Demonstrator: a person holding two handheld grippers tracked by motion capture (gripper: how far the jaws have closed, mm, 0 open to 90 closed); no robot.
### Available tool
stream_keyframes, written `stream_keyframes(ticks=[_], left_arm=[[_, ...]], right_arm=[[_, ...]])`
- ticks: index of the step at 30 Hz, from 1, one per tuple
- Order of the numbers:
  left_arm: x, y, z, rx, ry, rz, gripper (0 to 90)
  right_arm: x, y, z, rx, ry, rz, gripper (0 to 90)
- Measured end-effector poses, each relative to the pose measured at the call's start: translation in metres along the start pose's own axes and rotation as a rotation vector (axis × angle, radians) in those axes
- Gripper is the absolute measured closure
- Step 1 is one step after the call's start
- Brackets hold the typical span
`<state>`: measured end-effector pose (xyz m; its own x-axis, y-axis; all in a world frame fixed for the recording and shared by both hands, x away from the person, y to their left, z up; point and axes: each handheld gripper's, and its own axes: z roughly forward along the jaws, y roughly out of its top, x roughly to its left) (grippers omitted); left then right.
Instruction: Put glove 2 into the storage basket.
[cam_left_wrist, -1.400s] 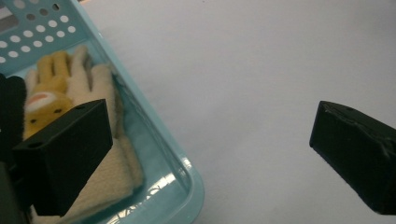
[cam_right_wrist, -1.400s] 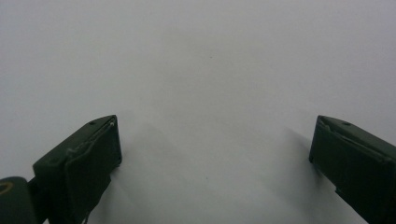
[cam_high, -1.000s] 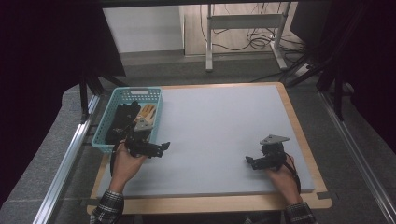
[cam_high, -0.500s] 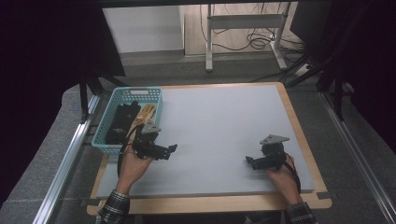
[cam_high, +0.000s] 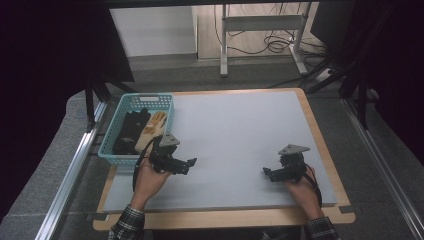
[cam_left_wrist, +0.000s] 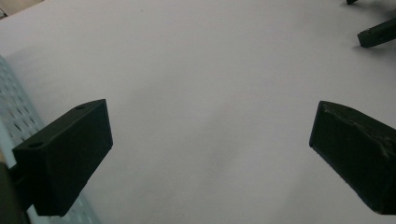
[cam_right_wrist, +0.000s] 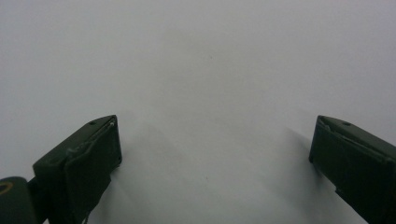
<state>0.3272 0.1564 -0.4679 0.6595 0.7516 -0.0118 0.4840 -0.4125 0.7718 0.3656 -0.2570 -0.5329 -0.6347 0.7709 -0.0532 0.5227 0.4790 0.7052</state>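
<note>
You are holding the left gripper (cam_high: 189, 164) wide apart and empty just beside the teal basket (cam_high: 116, 156), jaws pointing toward three o'clock, with the right gripper (cam_high: 265, 172) likewise gaping over the grey mat (cam_high: 240, 125).

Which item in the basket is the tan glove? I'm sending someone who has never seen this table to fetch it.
Start at the grey mat, then find the teal basket at its left edge. The tan glove lies along the basket's right side, by the left gripper. Its pale colour sets it apart from the black items beside it.
</note>
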Motion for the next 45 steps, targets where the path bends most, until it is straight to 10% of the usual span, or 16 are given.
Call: stream_keyframes(ticks=[45], left_arm=[[-0.029,-0.020,0.053,0.046,-0.128,0.015,0.0]], right_arm=[[0.000,0.000,0.000,0.000,0.000,0.001,1.9]])
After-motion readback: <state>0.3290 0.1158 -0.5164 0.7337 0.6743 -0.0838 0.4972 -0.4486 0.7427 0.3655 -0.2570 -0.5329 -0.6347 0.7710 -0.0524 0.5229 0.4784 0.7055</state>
